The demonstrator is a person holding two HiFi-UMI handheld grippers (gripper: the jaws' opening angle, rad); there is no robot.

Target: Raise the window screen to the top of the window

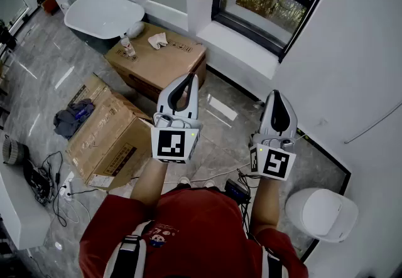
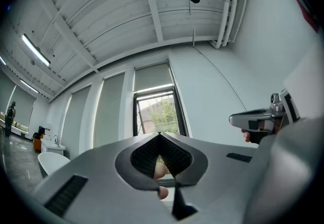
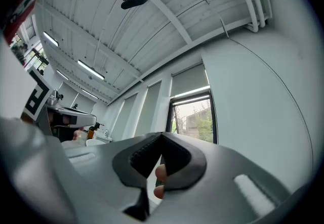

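A black-framed window (image 1: 270, 0) is set in the white wall ahead of me. Its grey screen (image 2: 152, 74) covers the upper part, and green plants show through the glass (image 2: 159, 114) below it. The same screen (image 3: 191, 80) and window (image 3: 195, 119) appear in the right gripper view. My left gripper (image 1: 190, 77) is shut on nothing and raised in the air, well short of the window. To its right, my right gripper (image 1: 276, 93) is likewise shut and holds nothing. The closed jaws of each gripper (image 2: 160, 134) (image 3: 162, 134) point toward the window.
A white sill (image 1: 242, 48) runs under the window. Two cardboard boxes (image 1: 157, 60) (image 1: 107, 139) lie on the tiled floor to the left, with a white bathtub (image 1: 103, 13) beyond them. A white toilet (image 1: 320, 211) stands at the lower right. Cables (image 1: 50, 189) trail at the left.
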